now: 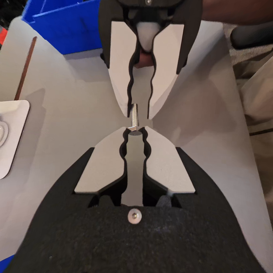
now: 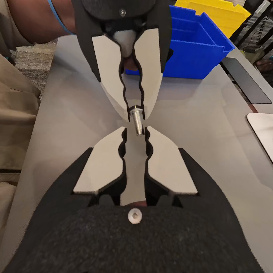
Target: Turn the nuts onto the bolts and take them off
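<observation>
Two hand-held grippers meet tip to tip over a grey table (image 1: 66,110), a single silver bolt (image 1: 133,118) bridging the narrow space between them.

In the left wrist view, the left gripper (image 1: 134,130) fills the near foreground, its white-faced fingers (image 1: 106,162) pinching the bolt by its hexagonal head right at the fingertips. The threaded shank points away from the camera into the mouth of the right gripper (image 1: 138,116), which faces it from the far side. That gripper's fingertips stand slightly apart; the shank lies against the left-hand one, clear of the other.

The right wrist view shows the same meeting from the opposite side. The right gripper (image 2: 135,128) sits nearest, its jaws parted a little, with the free end of the bolt (image 2: 137,122) reaching between the tips, close to the right-hand finger. Beyond it the left gripper (image 2: 136,116) clamps the bolt head. No nut can be made out on the thread in either view.

Farther back in the left wrist view, a white rounded tray (image 1: 13,133) lies at the left edge of the table and a blue plastic bin (image 1: 66,29) stands at the far left. In the right wrist view the blue plastic bin (image 2: 195,48) stands at the far right, with a yellow bin (image 2: 218,17) behind it. A person's forearm (image 2: 37,22), ringed by a thin blue band, extends from the far left. No readable writing or brand mark appears on any object.
</observation>
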{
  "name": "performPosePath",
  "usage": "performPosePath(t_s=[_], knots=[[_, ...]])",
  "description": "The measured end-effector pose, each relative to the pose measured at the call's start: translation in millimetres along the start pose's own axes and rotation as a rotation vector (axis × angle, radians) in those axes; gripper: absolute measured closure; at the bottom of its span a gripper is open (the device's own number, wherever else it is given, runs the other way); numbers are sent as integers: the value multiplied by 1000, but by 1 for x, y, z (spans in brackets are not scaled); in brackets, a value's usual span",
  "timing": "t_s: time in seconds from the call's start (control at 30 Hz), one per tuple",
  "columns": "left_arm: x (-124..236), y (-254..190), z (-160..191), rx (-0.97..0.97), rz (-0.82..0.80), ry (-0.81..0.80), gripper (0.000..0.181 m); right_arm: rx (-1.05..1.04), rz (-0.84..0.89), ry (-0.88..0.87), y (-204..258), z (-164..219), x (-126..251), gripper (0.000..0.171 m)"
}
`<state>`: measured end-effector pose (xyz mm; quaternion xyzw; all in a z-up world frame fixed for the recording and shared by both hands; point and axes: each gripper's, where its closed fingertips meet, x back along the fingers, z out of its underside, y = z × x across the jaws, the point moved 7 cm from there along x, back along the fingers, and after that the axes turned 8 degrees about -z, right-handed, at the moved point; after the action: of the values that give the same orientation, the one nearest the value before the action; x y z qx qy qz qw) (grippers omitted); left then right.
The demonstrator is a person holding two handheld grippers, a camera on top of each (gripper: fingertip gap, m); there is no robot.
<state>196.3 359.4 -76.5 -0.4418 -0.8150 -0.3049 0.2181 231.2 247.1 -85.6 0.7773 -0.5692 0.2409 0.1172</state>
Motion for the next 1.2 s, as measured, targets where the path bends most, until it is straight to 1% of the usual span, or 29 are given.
performPosePath(t_s=[0.1, 0.13, 0.17, 0.27, 0.57, 0.67, 0.77, 0.9, 1.0, 1.07, 1.13, 1.2], knots=[[-5, -2, -2, -22, 24, 35, 164, 12, 4, 38, 1, 3, -3, 151], [-6, -4, -2, -26, 40, 44, 164, 21, 8, 54, 1, 4, -4, 159], [-7, -5, -3, -35, 42, 51, 164, 33, 11, 75, 2, 6, -5, 160], [-9, -5, -3, -39, 37, 57, 164, 45, 11, 92, 2, 7, -4, 161], [-8, -3, -5, 8, 5, 15, 163, 32, 13, 39, 0, 8, -2, 161], [-6, 0, -5, 49, -51, -18, 163, 18, 38, 24, -3, 8, 2, 161], [0, 7, 0, 111, -169, -67, 152, -15, 91, 6, -10, 12, 9, 161], [7, 17, 15, 313, -356, -166, 144, -129, 205, -48, -20, 21, 18, 161], [13, 23, 36, 489, -589, -224, 138, -238, 351, -81, -26, 31, 20, 161], [20, 23, 52, 608, -752, -261, 138, -325, 454, -126, -28, 37, 20, 161], [26, 21, 66, 723, -875, -291, 138, -412, 531, -172, -28, 44, 18, 161], [31, 15, 76, 812, -942, -322, 138, -462, 605, -201, -27, 50, 17, 161]])
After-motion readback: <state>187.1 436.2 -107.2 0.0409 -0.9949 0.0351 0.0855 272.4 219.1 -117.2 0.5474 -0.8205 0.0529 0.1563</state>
